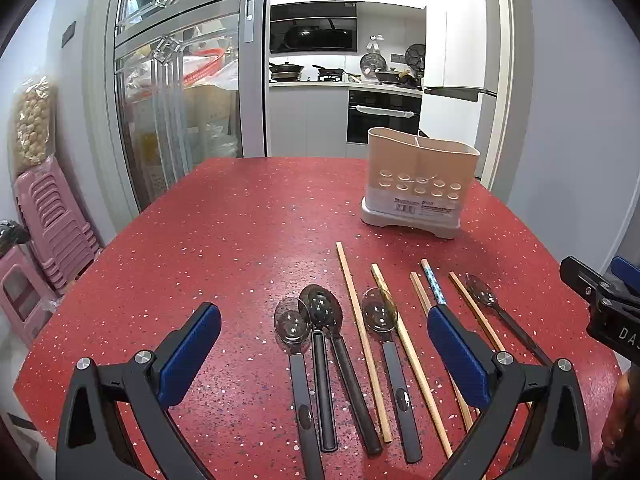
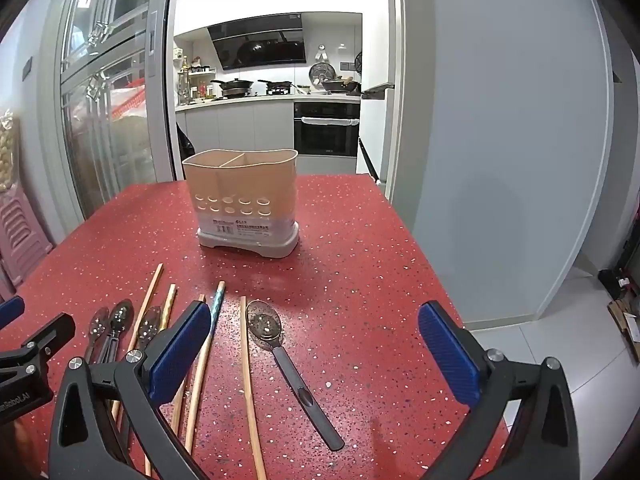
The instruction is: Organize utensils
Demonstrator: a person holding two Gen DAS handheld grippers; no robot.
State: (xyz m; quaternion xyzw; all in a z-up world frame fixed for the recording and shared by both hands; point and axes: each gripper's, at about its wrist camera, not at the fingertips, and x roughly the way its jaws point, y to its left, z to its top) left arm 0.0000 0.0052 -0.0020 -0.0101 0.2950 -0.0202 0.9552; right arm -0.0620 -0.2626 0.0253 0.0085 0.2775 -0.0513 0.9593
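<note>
Several clear-bowled spoons with black handles lie in a row on the red speckled table [image 1: 224, 232], three of them [image 1: 320, 308] between my left gripper's fingers. Wooden chopsticks [image 1: 356, 312] lie among them, one with a blue patterned end [image 1: 434, 286]. A beige two-compartment utensil holder [image 1: 420, 184] stands upright and empty farther back. My left gripper [image 1: 323, 314] hovers open above the spoons. My right gripper [image 2: 314, 311] is open above the rightmost spoon [image 2: 266, 326], with the holder [image 2: 244, 200] ahead of it. Neither gripper holds anything.
Stacked pink stools [image 1: 52, 220] stand left of the table, beside a glass sliding door [image 1: 180, 100]. A grey wall [image 2: 500, 160] rises just past the table's right edge [image 2: 432, 280]. The doorway behind the holder opens onto a kitchen.
</note>
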